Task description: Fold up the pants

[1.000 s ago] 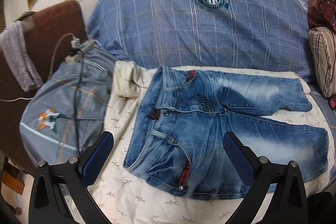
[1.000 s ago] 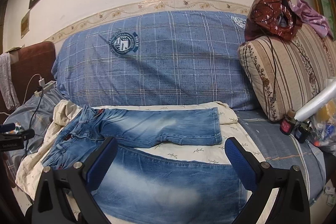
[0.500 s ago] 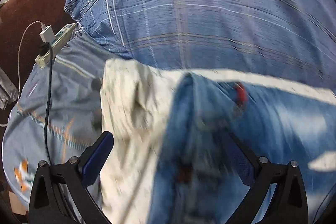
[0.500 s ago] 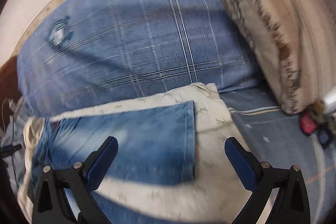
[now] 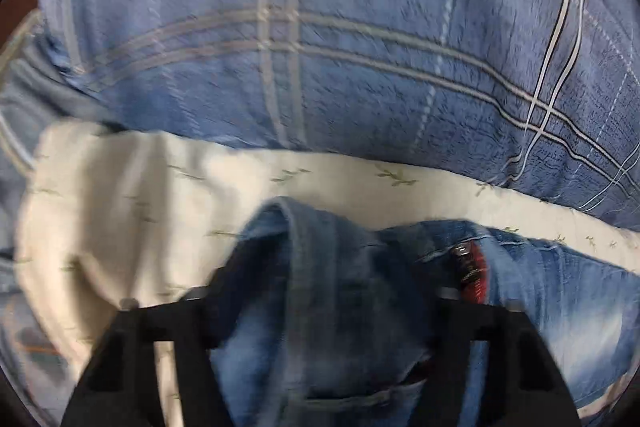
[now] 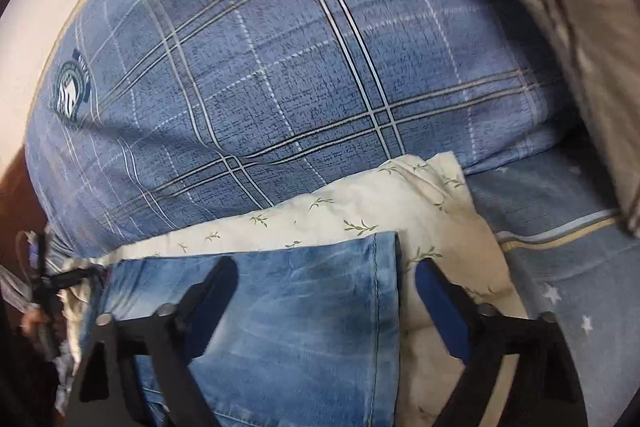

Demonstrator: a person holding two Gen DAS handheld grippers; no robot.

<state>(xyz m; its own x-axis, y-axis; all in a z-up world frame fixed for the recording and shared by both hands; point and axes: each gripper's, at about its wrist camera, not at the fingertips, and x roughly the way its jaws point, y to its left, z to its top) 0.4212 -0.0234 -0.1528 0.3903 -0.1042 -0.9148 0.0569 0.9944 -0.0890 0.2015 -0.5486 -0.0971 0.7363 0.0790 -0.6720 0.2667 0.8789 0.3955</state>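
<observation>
- The jeans [image 5: 344, 307] were laid on a cream sheet [image 5: 132, 203], in front of the plaid pillow [image 5: 320, 47].
- Since a second earlier, both grippers had been brought from a wide view down close over the jeans, one at each end.
- The left gripper [image 5: 332, 291] had just been closing, with the waistband fold [image 5: 304, 239] between its jaws; whether the pads were pressed on the denim could not be told through the blur.
- The right gripper [image 6: 326, 287] had also just been closing, astride the hem [image 6: 384, 287] of the far leg; its jaws were seen still parted, one finger [image 6: 212, 291] over the denim and the other over the sheet, nothing pinched.
- It was judged that the far edge was about to be gripped at both ends for a lengthwise fold.
- Only the left view showed the waistband and its red tag [image 5: 472, 275].
- Only the right view showed the hem, the pillow's crest [image 6: 72, 95], a striped cushion [image 6: 560, 7] beside the pillow, and a hand [image 6: 32, 323] far along the jeans.
</observation>
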